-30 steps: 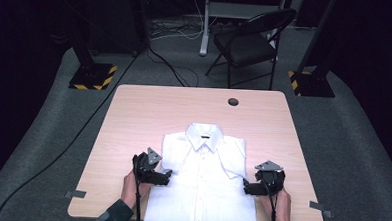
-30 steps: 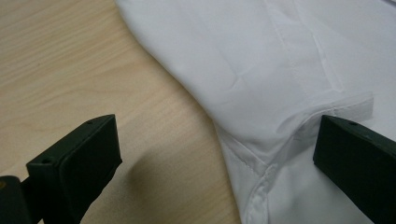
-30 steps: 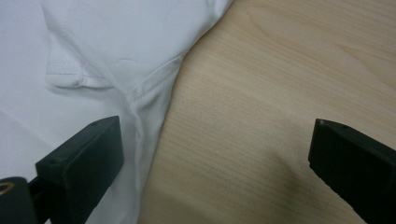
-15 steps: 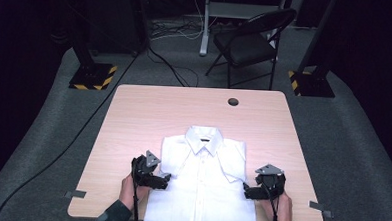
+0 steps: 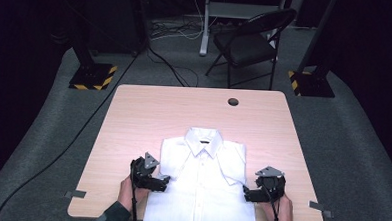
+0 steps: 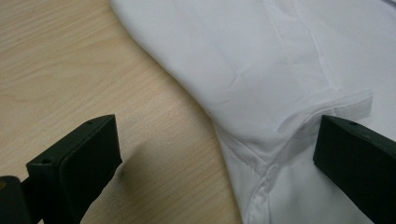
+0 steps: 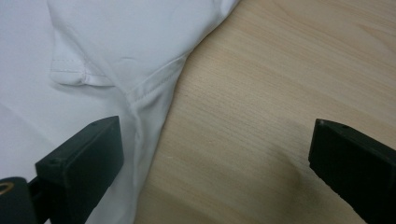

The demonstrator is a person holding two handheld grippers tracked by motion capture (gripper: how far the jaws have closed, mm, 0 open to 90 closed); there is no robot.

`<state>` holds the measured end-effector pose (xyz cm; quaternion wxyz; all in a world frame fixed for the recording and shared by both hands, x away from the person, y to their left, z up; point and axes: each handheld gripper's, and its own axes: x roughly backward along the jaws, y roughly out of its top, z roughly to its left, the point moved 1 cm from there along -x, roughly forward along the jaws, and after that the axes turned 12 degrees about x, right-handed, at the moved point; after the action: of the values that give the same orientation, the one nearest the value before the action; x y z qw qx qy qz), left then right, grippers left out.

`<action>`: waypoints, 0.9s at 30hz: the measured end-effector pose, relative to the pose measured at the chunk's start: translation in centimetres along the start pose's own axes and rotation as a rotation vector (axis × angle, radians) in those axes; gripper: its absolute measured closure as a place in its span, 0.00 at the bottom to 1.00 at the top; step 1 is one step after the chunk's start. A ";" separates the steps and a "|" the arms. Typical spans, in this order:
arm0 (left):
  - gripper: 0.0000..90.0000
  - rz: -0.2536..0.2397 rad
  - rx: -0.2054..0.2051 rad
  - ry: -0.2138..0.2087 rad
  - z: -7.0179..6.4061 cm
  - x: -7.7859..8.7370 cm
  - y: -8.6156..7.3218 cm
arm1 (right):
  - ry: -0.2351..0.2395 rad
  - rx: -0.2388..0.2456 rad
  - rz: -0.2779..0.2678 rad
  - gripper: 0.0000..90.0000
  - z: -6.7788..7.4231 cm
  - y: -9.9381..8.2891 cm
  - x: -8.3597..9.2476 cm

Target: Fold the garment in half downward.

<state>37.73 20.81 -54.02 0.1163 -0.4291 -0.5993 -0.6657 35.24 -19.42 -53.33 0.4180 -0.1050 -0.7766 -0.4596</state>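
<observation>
A white button-up shirt (image 5: 201, 181) lies face up on the wooden table (image 5: 148, 118), collar toward the far side, sleeves folded in over the chest, hem hanging past the near edge. My left gripper (image 5: 162, 181) is open at the shirt's left side edge; in its own view the shirt (image 6: 280, 70) runs under the right jaw, with the sleeve cuff just ahead. My right gripper (image 5: 246, 194) is open at the shirt's right side edge; its left jaw rests over the shirt's side seam (image 7: 135, 102), its right jaw over bare wood.
A round cable hole (image 5: 233, 101) sits near the table's far edge. A black folding chair (image 5: 252, 43) stands behind the table, with cables on the floor and stand bases with yellow-black stripes (image 5: 93, 76) at both sides. Tape marks (image 5: 75, 194) flag the near corners.
Both grippers have slid a little toward the near edge along the shirt's sides. The shirt lies as before.
</observation>
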 end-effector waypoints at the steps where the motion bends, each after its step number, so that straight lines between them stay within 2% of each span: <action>1: 0.00 0.000 -0.001 0.000 0.0 0.1 -0.1 | 0.001 0.003 0.000 0.02 0.1 0.0 0.1; 19: 0.00 0.009 0.014 -0.022 0.0 0.6 -0.7 | 0.026 0.004 0.009 0.02 0.5 -0.5 0.6; 27: 0.00 0.015 0.004 -0.021 -0.2 0.8 -0.9 | 0.035 0.008 0.015 0.02 0.6 -0.6 0.7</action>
<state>36.57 21.17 -54.08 0.1157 -0.4403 -0.5988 -0.6590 34.14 -19.39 -53.28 0.4355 -0.1012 -0.7700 -0.4552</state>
